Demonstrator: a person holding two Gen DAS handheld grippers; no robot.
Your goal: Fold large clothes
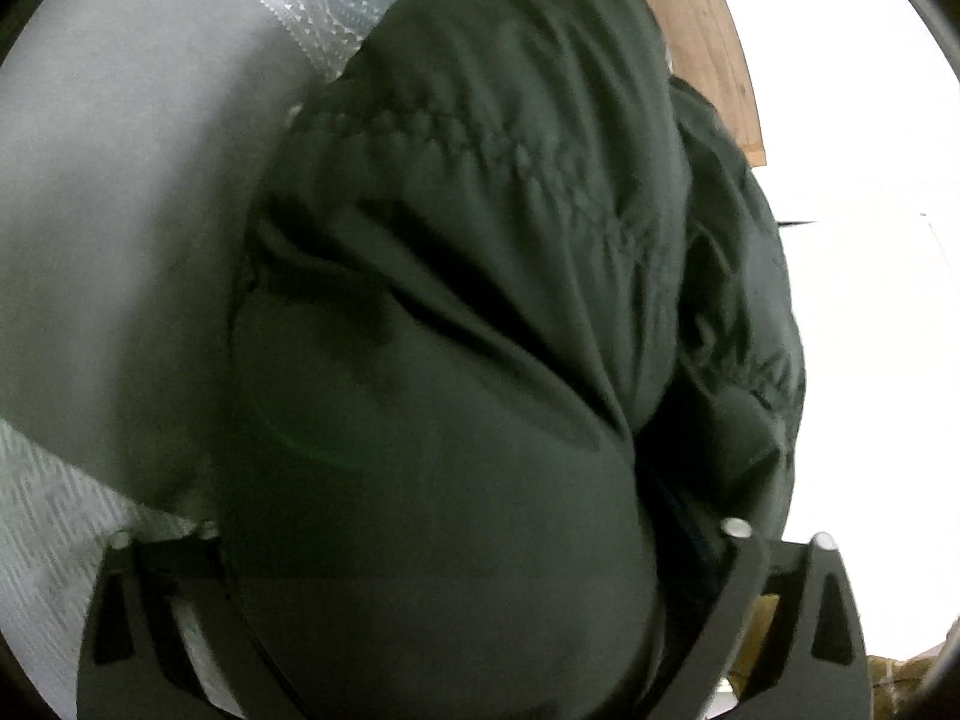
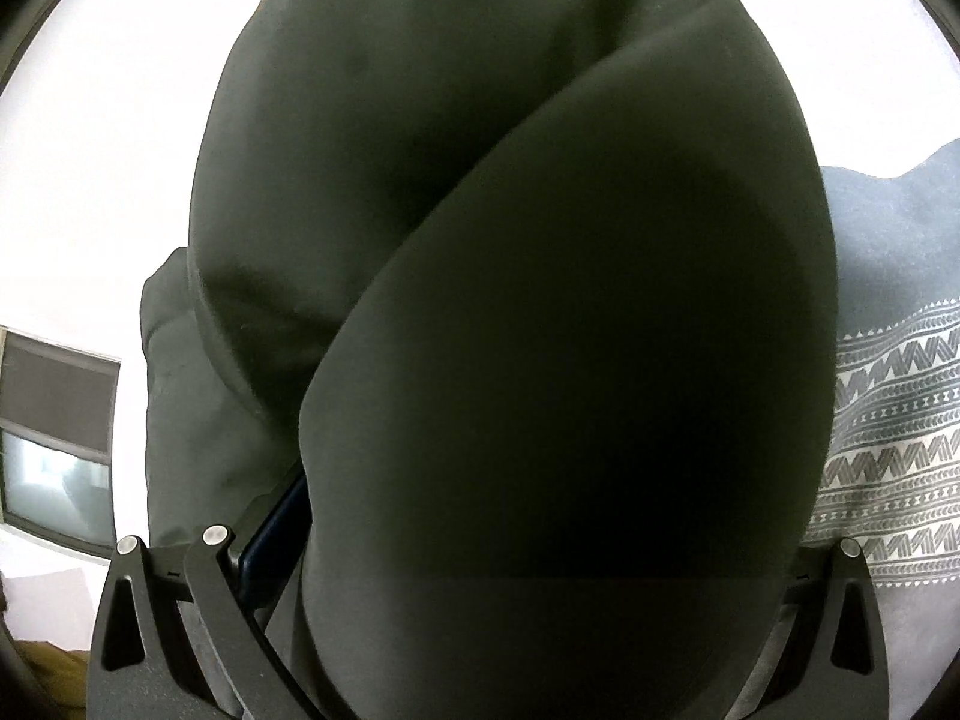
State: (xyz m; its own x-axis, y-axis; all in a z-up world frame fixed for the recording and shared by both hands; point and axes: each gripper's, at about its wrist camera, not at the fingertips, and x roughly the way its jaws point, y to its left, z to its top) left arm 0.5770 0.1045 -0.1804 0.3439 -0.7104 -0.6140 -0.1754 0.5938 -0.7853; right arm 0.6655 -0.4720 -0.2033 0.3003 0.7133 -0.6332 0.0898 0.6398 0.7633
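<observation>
One dark green padded jacket (image 1: 480,300), bulging between the wide jaws of both tools, left tool (image 1: 474,531) and right tool (image 2: 528,540); grip unclear. Left view only: wooden board (image 1: 690,30). Right view only: window (image 2: 54,438).

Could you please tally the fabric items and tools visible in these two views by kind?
Dark green garment: 1
Grey patterned blanket: 1
Tools: 2, left tool and right tool
Total: 4
</observation>
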